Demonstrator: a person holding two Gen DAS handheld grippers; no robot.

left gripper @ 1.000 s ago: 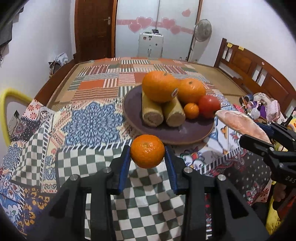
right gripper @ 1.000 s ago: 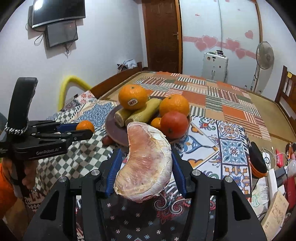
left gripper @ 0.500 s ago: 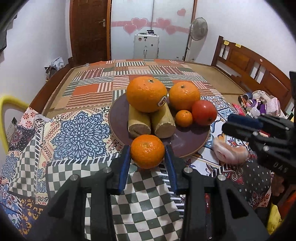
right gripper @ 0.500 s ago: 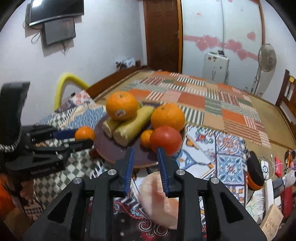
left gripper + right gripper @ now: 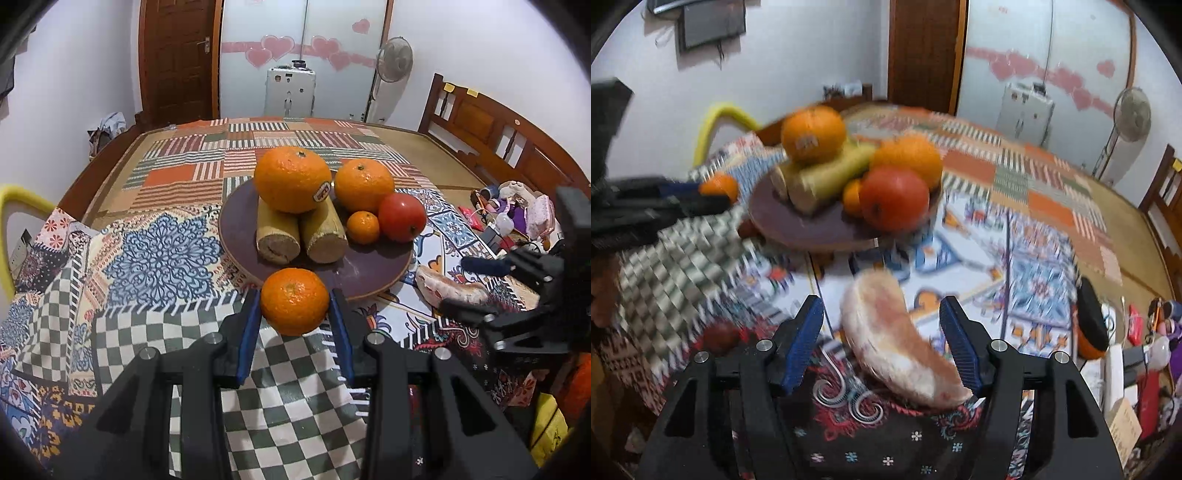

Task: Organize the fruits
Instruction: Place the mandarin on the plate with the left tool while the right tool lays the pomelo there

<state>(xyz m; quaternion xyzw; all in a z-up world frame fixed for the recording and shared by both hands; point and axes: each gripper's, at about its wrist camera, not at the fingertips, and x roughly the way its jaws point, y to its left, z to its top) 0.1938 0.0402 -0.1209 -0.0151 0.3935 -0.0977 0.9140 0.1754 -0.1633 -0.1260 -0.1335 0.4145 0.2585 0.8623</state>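
Note:
My left gripper (image 5: 295,314) is shut on a small orange (image 5: 294,301), held just before the near rim of a dark purple plate (image 5: 373,273). The plate holds a big stickered orange (image 5: 292,179), a second orange (image 5: 364,184), a tiny orange (image 5: 363,227), a red tomato (image 5: 402,217) and two yellow-brown cut pieces (image 5: 301,234). My right gripper (image 5: 882,343) is open, its fingers either side of a pink peeled pomelo segment (image 5: 897,343) that lies on the tablecloth right of the plate. The segment also shows in the left wrist view (image 5: 448,291).
A patchwork cloth covers the table (image 5: 159,254). A small dark red fruit (image 5: 720,336) lies on the cloth near the front edge. Clutter (image 5: 513,214) sits at the table's right side by a wooden bench. A yellow chair back (image 5: 18,199) stands at the left.
My right gripper let go of the pomelo segment, which dropped onto the cloth, shut briefly, and now stands open around it. My left gripper carried the small orange closer to the plate.

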